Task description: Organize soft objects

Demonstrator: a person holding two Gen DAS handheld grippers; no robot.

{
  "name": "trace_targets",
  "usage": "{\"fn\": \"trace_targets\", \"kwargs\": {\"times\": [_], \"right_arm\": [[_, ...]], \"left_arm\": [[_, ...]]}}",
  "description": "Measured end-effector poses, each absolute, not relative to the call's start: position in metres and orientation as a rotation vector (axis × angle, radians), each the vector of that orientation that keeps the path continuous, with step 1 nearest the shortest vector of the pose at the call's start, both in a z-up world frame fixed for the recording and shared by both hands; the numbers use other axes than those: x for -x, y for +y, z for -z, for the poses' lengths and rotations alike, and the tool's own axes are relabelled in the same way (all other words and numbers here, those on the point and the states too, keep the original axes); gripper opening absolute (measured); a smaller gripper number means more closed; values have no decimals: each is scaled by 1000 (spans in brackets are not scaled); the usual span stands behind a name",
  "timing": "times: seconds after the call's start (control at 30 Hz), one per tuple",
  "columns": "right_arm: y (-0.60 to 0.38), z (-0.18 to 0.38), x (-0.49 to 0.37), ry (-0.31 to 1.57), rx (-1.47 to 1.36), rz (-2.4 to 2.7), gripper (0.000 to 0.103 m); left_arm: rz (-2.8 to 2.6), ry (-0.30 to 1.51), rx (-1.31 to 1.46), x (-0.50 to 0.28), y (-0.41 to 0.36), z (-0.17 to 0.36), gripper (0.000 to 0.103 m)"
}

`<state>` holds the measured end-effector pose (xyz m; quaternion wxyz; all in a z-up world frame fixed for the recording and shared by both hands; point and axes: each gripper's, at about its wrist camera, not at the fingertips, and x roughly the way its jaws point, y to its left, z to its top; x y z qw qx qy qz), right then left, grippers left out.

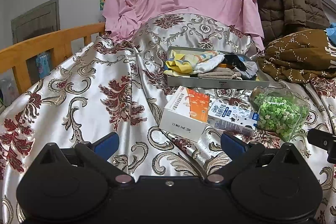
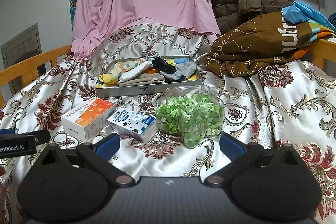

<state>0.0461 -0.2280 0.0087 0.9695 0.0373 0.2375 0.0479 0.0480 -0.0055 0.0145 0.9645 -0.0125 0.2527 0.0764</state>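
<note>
Left gripper [image 1: 169, 145] and right gripper [image 2: 169, 145] both wide open, empty; grey tray [image 2: 147, 88] of socks [image 2: 140, 79] lies straight ahead beyond boxes, long axis crosswise, arms roughly equidistant.

"enRobot.AI" on the left gripper [image 2: 16, 145]; "ufr" on the brown fabric [image 2: 262, 41].

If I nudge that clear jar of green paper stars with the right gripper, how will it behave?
The jar lies on its side on glossy satin bedding, so it would probably slide or roll. Packed nearly full, it likely feels heavier than the cartons beside it. Its clear wall looks hard and smooth, probably slippery between the right gripper pads.
</note>
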Motion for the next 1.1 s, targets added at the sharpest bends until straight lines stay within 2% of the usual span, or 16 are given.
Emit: {"fn": "trace_targets", "kwargs": {"times": [1.1], "right_arm": [[-226, -9, -45, 479, -65, -107, 103]], "left_arm": [[-154, 508, 18, -48, -6, -15, 102]]}}
